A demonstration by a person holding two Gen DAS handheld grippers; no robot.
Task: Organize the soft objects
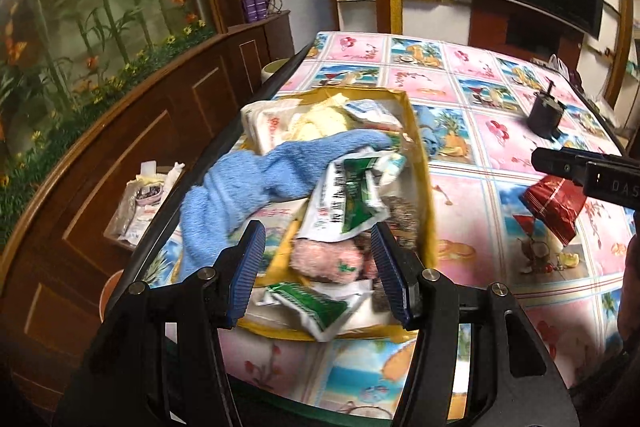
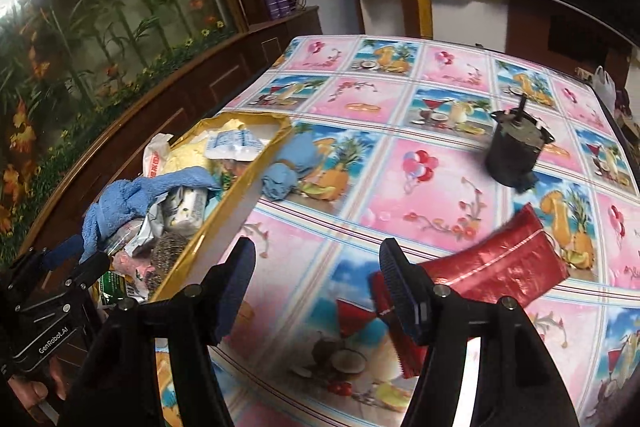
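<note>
Left tool [image 1: 318, 269] hanging apart over gold-rimmed cardboard box [image 1: 424, 163]; right tool [image 2: 318, 289] gaping empty beside crinkled red foil pouch [image 2: 500, 263] lying on surface [image 2: 400, 167].

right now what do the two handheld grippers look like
Both are black plastic frames with silver screw heads at the joints. The left gripper has two fingers faced with ribbed blue pads; the right gripper has the same ribbed dark blue pads. Seen from the right wrist camera, the left one's body carries white "GenRobot.AI" lettering. No cables or sleeves show.
</note>
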